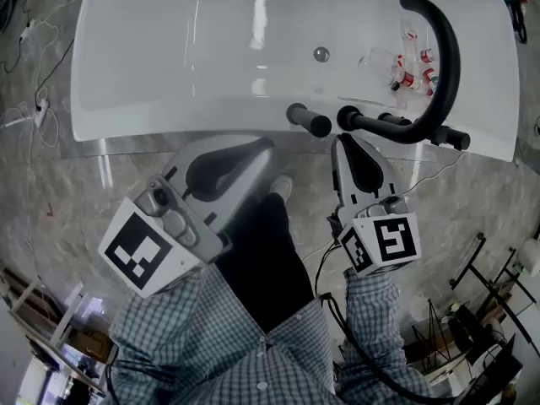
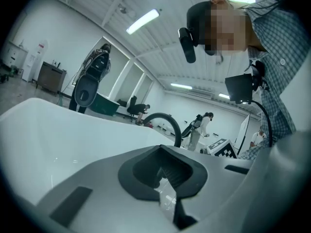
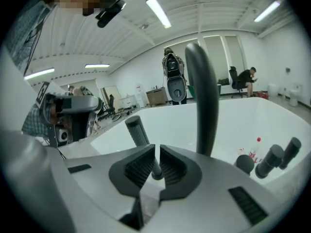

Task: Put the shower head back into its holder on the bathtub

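A black stick-shaped shower head [image 1: 309,121] stands tilted on the near rim of the white bathtub [image 1: 169,121]. In the right gripper view the shower head [image 3: 137,130] rises left of centre, and its thin stem shows through the slit between my jaws. My right gripper [image 1: 340,139] hangs just short of the rim. Its jaws [image 3: 156,164] are almost together and the pads press on nothing. My left gripper [image 1: 268,144] is lower left of the shower head, off the tub. Its pads [image 2: 163,176] meet with nothing between them.
A thick black curved spout [image 1: 451,57] arches over the tub's right end, with black knobs [image 1: 456,138] on the rim beside it. Small bottles [image 1: 409,70] lie in the tub near the drain [image 1: 321,54]. Cables [image 1: 34,108] run over the floor at the left.
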{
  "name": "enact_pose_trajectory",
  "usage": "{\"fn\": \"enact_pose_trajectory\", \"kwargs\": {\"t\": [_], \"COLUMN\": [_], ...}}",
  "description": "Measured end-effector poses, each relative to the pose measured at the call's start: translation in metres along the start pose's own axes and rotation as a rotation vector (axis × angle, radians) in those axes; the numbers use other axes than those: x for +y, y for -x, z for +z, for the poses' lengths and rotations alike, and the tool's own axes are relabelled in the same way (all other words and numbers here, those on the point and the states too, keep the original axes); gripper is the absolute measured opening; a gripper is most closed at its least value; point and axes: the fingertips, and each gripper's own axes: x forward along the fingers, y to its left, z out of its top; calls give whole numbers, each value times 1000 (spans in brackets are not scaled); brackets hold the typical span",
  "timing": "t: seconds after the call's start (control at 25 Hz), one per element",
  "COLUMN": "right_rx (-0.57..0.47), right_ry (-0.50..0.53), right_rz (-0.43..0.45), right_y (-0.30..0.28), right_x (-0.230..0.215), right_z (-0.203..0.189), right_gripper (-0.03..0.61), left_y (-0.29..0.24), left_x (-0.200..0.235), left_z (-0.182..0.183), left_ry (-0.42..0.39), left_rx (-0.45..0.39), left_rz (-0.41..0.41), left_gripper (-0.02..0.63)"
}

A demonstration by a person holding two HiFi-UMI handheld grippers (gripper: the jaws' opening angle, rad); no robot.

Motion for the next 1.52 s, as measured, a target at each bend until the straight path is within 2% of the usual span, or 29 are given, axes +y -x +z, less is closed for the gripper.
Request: {"fn": "enact_pose_trajectory", "kwargs": {"t": [0.12, 0.24, 0.44, 0.72, 1.08, 1.52], "right_rx": [-45, -85, -152, -279, -374, -416], "right_ry": [-27, -8, 47, 93, 90, 134], "right_rz": [-28, -32, -20, -22, -24, 0], "right_y": [22, 45, 87, 138, 182, 197], "right_x": [7, 19, 34, 52, 64, 73], "right_z": [33, 70, 133, 209, 257, 289], "right_gripper": [35, 34, 34, 34, 28, 18], "left_y": [9, 19, 33, 58, 81, 94], "left_x": [-16, -34, -64, -109, -138, -144], "left_z": [34, 67, 108, 174, 224, 253], "left_ry": [-36, -66, -118, -171, -227, -231], "left_rx": [-26, -61, -58, -147, -208, -270], "left_rz": [-20, -40, -31, -55, -54, -11], "left_gripper": [8, 8, 8, 8, 8, 8]}}
